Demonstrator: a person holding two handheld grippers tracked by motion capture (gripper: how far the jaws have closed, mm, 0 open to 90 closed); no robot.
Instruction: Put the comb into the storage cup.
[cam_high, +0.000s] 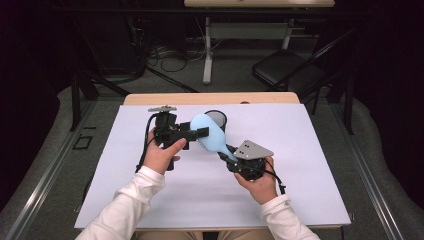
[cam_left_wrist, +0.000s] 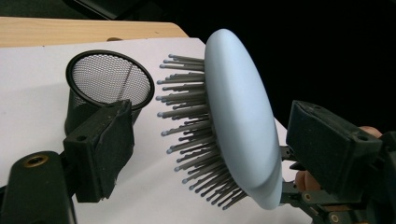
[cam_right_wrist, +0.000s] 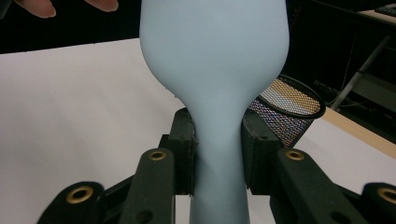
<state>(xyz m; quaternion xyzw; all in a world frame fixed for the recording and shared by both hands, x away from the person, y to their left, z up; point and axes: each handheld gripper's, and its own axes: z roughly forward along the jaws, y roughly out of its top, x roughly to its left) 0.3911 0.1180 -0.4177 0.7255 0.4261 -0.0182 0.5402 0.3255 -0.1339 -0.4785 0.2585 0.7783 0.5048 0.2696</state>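
The pale blue hairbrush (cam_high: 209, 134) is clamped by its handle in the right gripper (cam_right_wrist: 218, 151), its head flanked untouched by the left gripper's (cam_left_wrist: 208, 154) parted jaws, near the tabletop's far edge.

The top of the blue hairbrush (cam_right_wrist: 212, 60) is getting cut off by the top edge in the right claw view, and its handle is running off the bottom. In the high view, the brush is hiding part of the black mesh cup (cam_high: 218, 118). In the left claw view, the left claw (cam_left_wrist: 219, 149) is covering the cup's bottom.
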